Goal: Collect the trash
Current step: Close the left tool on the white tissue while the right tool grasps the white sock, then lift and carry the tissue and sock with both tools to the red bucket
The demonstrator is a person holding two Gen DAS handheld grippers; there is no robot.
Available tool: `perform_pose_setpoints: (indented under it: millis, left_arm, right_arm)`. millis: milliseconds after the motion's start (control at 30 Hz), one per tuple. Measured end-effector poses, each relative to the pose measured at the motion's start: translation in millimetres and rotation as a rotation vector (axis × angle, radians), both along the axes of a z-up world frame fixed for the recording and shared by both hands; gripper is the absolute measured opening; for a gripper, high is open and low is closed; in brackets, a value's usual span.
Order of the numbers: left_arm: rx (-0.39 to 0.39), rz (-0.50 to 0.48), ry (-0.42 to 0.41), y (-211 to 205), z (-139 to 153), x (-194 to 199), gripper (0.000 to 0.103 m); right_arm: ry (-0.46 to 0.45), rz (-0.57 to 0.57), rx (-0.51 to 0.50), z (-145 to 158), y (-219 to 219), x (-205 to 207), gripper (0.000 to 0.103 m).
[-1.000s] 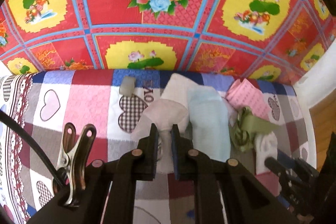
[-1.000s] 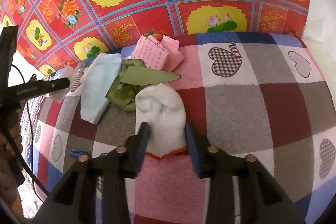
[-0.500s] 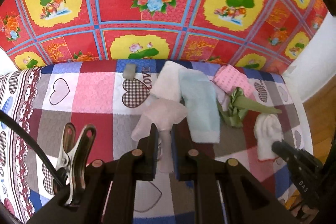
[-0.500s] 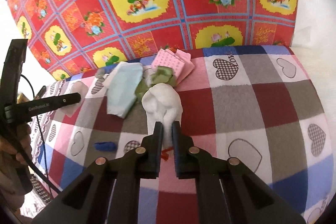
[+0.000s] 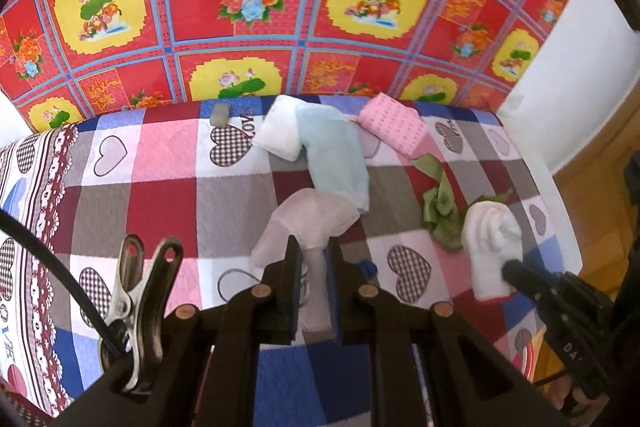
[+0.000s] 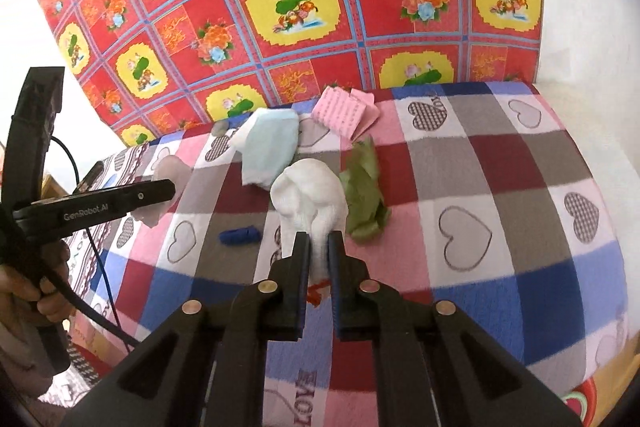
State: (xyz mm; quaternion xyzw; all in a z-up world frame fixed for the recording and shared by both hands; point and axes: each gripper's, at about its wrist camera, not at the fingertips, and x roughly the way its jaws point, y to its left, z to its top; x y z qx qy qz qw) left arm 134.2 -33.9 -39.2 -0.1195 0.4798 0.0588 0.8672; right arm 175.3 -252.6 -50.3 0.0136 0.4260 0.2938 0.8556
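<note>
Two close downward views, shared checked cloth (image 5: 168, 163)

The left hand-held gripper (image 5: 313, 253) is pinching a translucent white wrapper (image 5: 308, 223) above the checked heart-print cloth (image 5: 160, 195). Beyond it, a pale blue tissue (image 5: 336, 155) is overlapping a white pad (image 5: 280, 133). At right, another gripper's tip (image 5: 516, 273) is touching a white sock (image 5: 492, 247) beside a green ribbon (image 5: 440, 207).

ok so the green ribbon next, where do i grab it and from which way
Probably the crumpled bunch at the near end of the green ribbon, where the folds stand up off the checked cloth and give the fingers bulk. Come from its right: open cloth there, while the white sock held in the right gripper crowds its left edge. The far tail lies thinner.
</note>
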Motion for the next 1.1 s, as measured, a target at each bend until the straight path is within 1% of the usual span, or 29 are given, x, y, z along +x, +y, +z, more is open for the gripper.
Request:
perform_pose_setpoints:
  millis: [133,300,467,733,1100]
  left_arm:
    - [0.001,-0.017,0.001,-6,2,-11,0.012]
    - [0.001,-0.019,0.011,-6,-1,-23,0.012]
    - [0.000,-0.015,0.024,-4,-4,-30,0.012]
    - [-0.004,-0.042,0.022,-10,-4,-36,0.012]
    - [0.001,-0.137,0.002,-29,6,-50,0.012]
  right_arm:
    - [0.017,0.004,-0.024,-9,2,-8,0.010]
    - [0.060,0.020,-0.059,-28,7,-15,0.011]
    - [0.073,0.040,-0.077,-35,12,-20,0.011]
    - [0.029,0.037,-0.070,-22,11,-37,0.011]
    - [-0.003,-0.033,-0.037,-1,-3,-75,0.011]
